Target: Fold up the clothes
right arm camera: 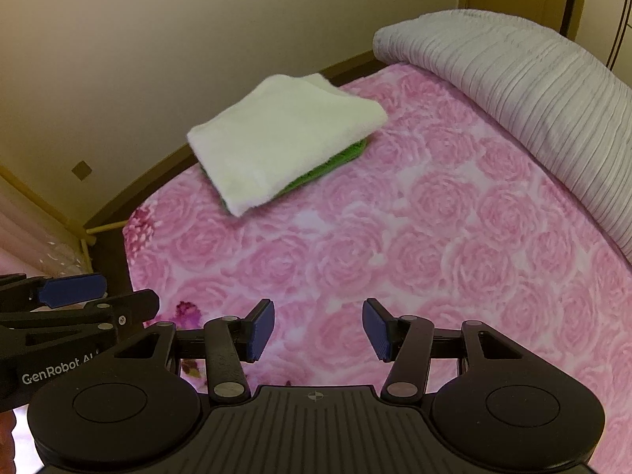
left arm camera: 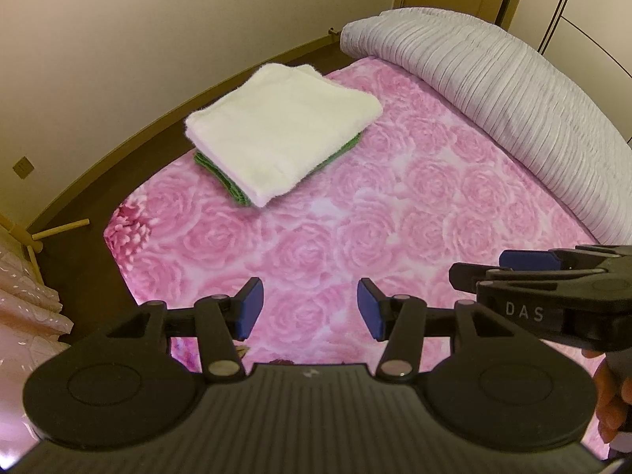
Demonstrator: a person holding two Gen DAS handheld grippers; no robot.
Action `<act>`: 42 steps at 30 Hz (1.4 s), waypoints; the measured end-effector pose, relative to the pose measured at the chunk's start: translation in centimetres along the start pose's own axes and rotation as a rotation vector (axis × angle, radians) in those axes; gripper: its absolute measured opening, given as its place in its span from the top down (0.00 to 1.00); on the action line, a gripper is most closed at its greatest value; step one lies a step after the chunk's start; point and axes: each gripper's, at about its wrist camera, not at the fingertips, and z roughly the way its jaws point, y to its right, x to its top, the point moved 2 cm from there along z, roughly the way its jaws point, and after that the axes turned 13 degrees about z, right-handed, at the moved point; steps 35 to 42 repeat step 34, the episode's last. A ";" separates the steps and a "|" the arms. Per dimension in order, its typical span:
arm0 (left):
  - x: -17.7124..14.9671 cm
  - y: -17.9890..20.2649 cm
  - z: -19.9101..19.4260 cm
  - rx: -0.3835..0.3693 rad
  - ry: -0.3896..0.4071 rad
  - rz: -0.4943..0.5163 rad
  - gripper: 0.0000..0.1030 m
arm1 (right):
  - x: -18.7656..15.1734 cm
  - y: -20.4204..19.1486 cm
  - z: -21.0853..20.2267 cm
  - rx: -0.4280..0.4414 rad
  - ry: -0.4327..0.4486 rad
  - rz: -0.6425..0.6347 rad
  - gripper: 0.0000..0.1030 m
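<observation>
The white towel (left arm camera: 282, 134) sits folded on a green cloth (left arm camera: 221, 175) at the pink bedsheet's (left arm camera: 395, 213) far corner. Looks soft, fluffy and light, so I'd pinch a corner edge. Left gripper (left arm camera: 310, 307) and right gripper (right arm camera: 318, 330) hover over the sheet, jaws apart, empty.

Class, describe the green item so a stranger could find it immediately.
Start at the pink rose-patterned bed cover. Near its far corner by the wall lies a folded white towel. The green cloth is folded directly beneath it, only its bright edges showing.
</observation>
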 end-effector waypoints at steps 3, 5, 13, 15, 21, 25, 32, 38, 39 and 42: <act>0.5 0.0 0.7 -0.003 -0.010 0.001 0.53 | 0.5 0.3 0.6 -0.003 -0.009 0.003 0.48; 1.0 0.1 1.1 -0.004 -0.013 0.003 0.53 | 1.0 0.4 1.0 -0.004 -0.012 0.005 0.48; 2.7 -0.4 3.3 0.007 -0.033 0.009 0.53 | 3.1 0.8 2.8 -0.007 -0.025 0.014 0.48; 3.1 -0.7 3.9 0.013 -0.041 0.010 0.53 | 3.6 0.8 3.3 -0.006 -0.030 0.018 0.48; 4.1 -1.7 5.5 0.044 -0.057 -0.006 0.53 | 5.0 0.8 5.1 -0.001 -0.047 0.017 0.48; 4.6 -2.6 6.3 0.050 -0.049 -0.039 0.51 | 5.8 0.3 6.1 0.007 -0.053 0.010 0.48; 5.5 -3.5 6.6 0.068 -0.012 -0.040 0.48 | 6.7 -0.4 7.2 0.019 -0.056 0.005 0.48; 5.7 -3.5 6.6 0.083 -0.013 -0.031 0.48 | 6.8 -0.6 7.2 0.024 -0.052 0.004 0.48; 5.7 -3.5 6.6 0.083 -0.013 -0.031 0.48 | 6.8 -0.6 7.2 0.024 -0.052 0.004 0.48; 5.7 -3.5 6.6 0.083 -0.013 -0.031 0.48 | 6.8 -0.6 7.2 0.024 -0.052 0.004 0.48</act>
